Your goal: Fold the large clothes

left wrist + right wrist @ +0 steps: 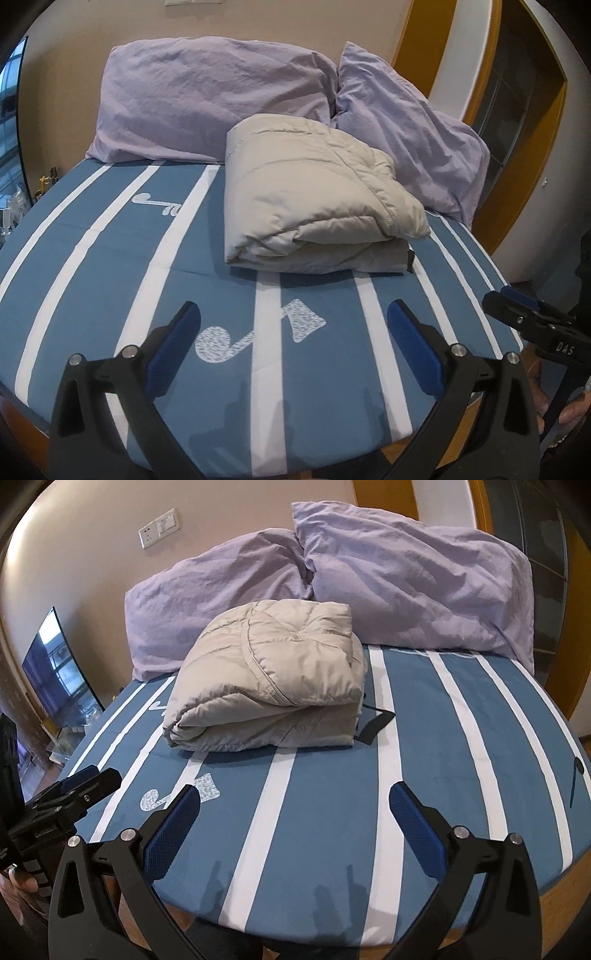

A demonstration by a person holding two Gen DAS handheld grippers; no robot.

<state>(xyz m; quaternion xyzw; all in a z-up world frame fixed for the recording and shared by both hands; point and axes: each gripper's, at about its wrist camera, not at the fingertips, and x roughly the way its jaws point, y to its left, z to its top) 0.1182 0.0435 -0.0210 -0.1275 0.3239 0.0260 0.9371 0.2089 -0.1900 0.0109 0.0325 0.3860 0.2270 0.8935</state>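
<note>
A beige padded jacket (314,199) lies folded into a thick bundle on the blue and white striped bed (110,266), in front of the pillows. It also shows in the right wrist view (273,679), with a black strap (376,723) sticking out at its right side. My left gripper (293,343) is open and empty, held above the near end of the bed, well short of the jacket. My right gripper (295,827) is open and empty too, beside the left one. Each gripper shows at the edge of the other's view: the right gripper (517,310) and the left gripper (85,782).
Two lilac pillows (214,99) (413,136) lean on the beige wall at the head of the bed. A television (59,672) stands left of the bed. An orange-framed doorway (517,110) is at the right. The bed's wooden frame (561,897) shows at the near edge.
</note>
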